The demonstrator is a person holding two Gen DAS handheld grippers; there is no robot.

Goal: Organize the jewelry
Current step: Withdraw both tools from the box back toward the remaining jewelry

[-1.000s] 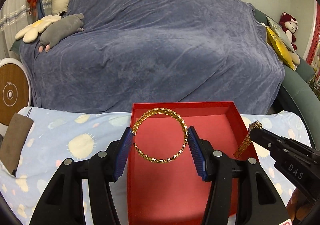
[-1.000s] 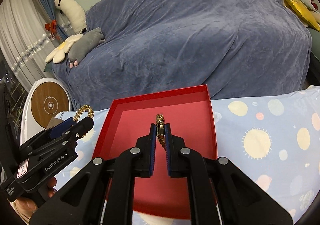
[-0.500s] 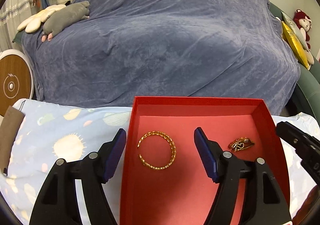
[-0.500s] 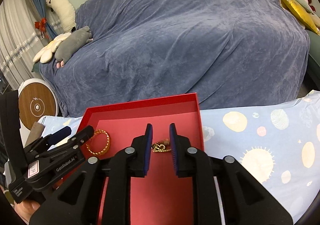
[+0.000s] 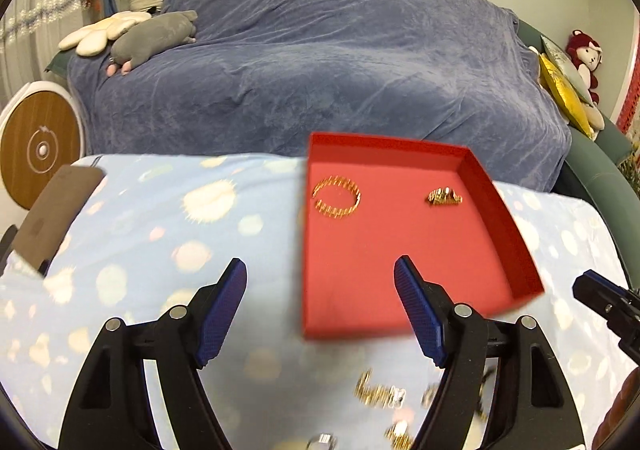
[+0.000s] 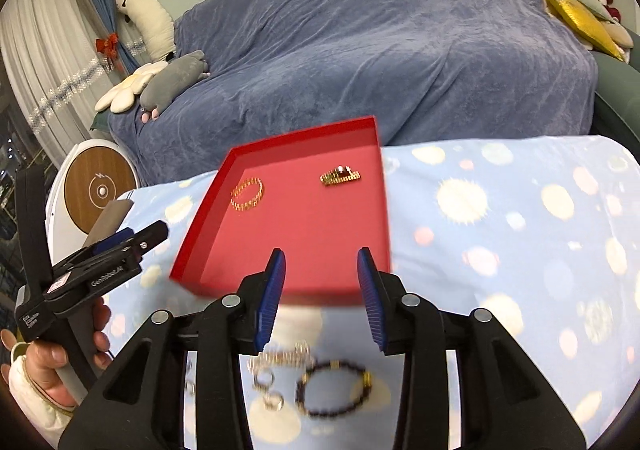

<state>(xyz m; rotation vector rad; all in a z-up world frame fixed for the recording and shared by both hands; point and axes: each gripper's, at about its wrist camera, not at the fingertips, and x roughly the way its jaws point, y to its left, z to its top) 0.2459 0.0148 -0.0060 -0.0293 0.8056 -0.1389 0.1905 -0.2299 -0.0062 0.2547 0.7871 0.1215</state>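
Through the left wrist view, the left gripper hangs wide open and empty above the near edge of the red tray, where a gold bangle and a crumpled gold chain lie apart; blurred loose pieces sit on the sun-print cloth below. From the right wrist view, the right gripper is also open and empty over a dark beaded bracelet and small rings. Closing on these crowded pieces could snag two at once or pinch the soft cloth.
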